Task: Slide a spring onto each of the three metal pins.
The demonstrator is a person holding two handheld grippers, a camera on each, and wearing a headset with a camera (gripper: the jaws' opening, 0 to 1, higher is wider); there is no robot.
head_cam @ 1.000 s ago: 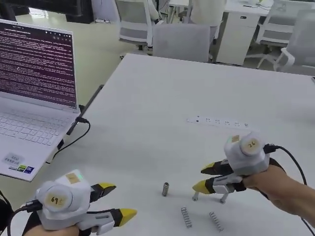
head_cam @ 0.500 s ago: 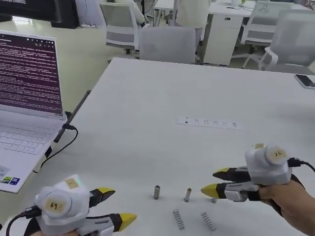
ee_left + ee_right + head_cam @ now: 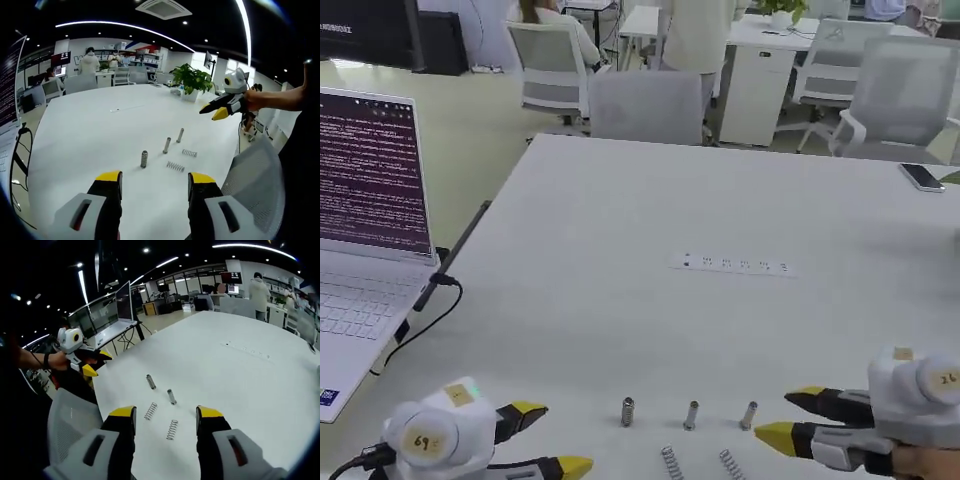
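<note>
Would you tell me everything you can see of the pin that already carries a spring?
The sprung pin is a grey metal post standing upright on the white table, leftmost of the row of three in the head view. A coil spring sleeves its shaft, giving it a ribbed look. Nothing else touches it.

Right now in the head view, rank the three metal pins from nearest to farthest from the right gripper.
1. Right bare pin, just beside the right gripper.
2. Middle bare pin, centre of the row.
3. Left pin, already sprung, at the row's far end.
</note>
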